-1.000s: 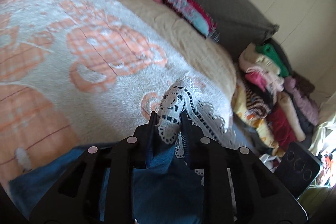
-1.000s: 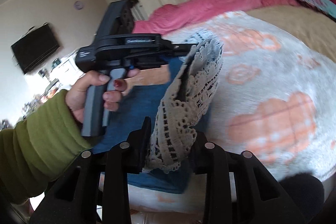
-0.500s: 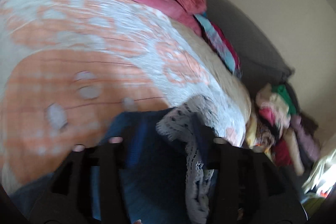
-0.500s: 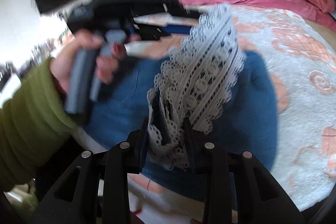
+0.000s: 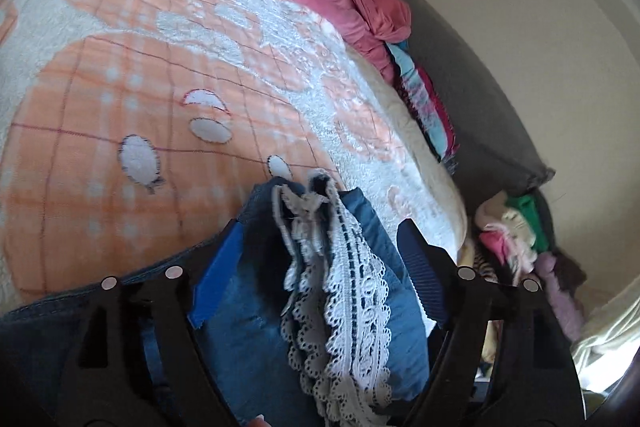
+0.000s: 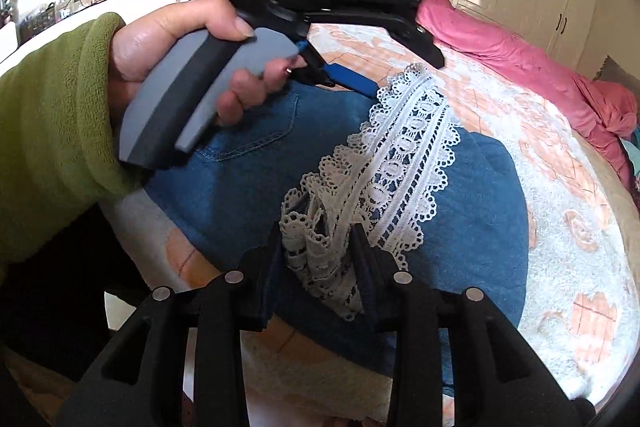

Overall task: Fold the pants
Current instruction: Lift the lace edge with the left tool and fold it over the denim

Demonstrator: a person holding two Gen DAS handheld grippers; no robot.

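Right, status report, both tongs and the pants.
Left tongs open, just been opening, lace hem loose between them. Right tongs shut on lace hem. Pants folded over on the bed. Nothing in the way.

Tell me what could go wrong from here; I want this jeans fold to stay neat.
1. The right tool pinches only bunched lace trim; pulling away may drag or snag it.
2. The left tool has just been opening, its pads clear of the lace, so that hem may slip off square.
3. The jeans lie near the blanket edge.
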